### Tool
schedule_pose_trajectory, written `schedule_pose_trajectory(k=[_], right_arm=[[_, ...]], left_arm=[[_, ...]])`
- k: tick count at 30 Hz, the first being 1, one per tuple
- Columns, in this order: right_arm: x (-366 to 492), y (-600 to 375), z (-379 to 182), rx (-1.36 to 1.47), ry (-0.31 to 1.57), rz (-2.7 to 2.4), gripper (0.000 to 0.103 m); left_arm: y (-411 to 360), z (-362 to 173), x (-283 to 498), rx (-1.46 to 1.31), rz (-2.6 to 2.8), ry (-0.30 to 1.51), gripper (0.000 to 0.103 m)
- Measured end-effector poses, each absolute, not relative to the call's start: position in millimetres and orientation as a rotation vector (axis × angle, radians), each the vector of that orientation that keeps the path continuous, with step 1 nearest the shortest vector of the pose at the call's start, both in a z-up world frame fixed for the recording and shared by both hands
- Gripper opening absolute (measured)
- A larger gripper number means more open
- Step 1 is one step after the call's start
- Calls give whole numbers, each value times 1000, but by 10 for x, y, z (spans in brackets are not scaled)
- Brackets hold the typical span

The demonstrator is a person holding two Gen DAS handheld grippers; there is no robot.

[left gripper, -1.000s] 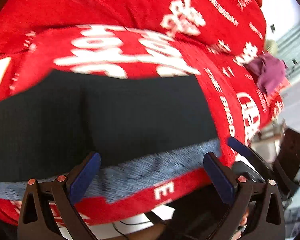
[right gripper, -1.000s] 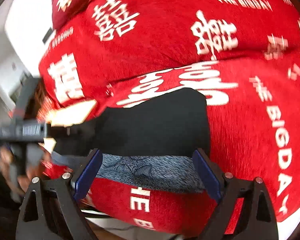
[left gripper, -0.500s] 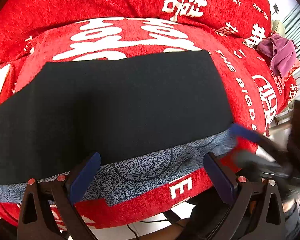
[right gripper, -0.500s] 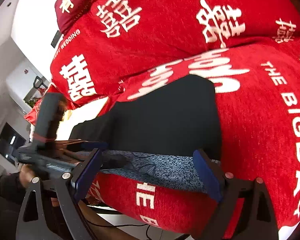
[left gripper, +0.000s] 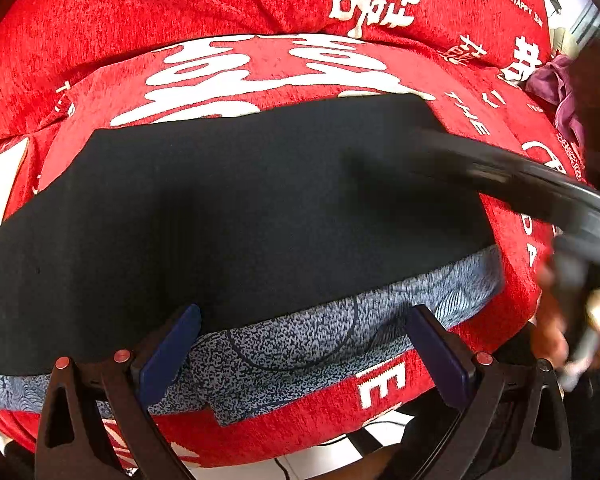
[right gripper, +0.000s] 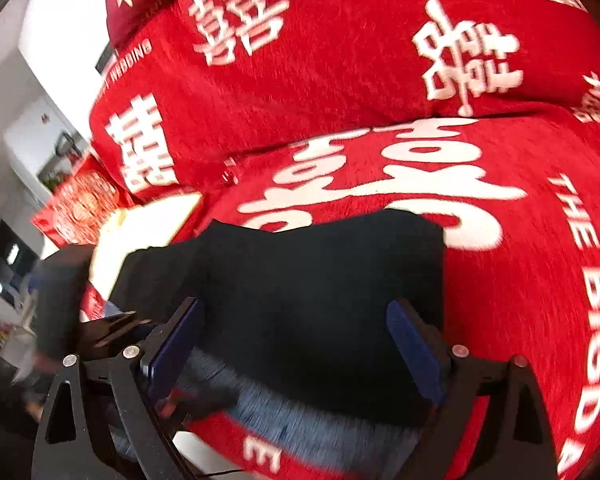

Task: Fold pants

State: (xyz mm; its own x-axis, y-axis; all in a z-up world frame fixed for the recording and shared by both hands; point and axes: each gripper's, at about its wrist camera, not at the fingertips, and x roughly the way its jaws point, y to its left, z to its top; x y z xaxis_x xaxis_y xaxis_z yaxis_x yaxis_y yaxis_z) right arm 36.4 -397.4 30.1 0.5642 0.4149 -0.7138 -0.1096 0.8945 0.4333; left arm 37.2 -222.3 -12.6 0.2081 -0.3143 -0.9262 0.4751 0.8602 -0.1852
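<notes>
left tongs [left gripper: 300, 344]: spread wide, nothing between them, parked just off the front edge of the sofa cushion over the blue-grey patterned band [left gripper: 340, 336]. The view has shifted a bit over the last second, ending closer to the cloth, but they never closed on anything

pants [left gripper: 228, 216]: black, lying flat on the red sofa cushion [left gripper: 236, 64] as one wide slab; the patterned band runs along the edge nearest me and hangs a little over the cushion front. Whether that band is part of the pants or a separate piece underneath, I can't tell

right tongs [right gripper: 296, 340]: this is what changed. 1 second ago they sat back at the band, now they've swung in over the black fabric. Also gaping open and holding nothing. In the left wrist view the right tool [left gripper: 520, 184] is a blurry dark arm reaching across the right end of the pants, with the hand [left gripper: 560, 320] smeared behind it

purple cloth [left gripper: 560, 92]: crumpled far right on the sofa, out of the way

what it means: my guess is they're lining up on the right end for the next fold; nothing gripped yet, so that fold hasn't started
</notes>
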Motion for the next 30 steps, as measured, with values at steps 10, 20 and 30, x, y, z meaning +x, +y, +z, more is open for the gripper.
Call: schedule_pose_trajectory(k=[10, 20, 30], right_arm=[[844, -3814, 44, 131, 1054, 210, 103], [168, -3675, 171, 50, 968, 5, 103], [207, -3575, 285, -4, 995, -21, 103]], left_arm=[[-2236, -142, 383, 156, -550, 1240, 103], [-2271, -132, 329, 215, -557, 1224, 103], [-1870, 128, 217, 161, -535, 1192, 103]])
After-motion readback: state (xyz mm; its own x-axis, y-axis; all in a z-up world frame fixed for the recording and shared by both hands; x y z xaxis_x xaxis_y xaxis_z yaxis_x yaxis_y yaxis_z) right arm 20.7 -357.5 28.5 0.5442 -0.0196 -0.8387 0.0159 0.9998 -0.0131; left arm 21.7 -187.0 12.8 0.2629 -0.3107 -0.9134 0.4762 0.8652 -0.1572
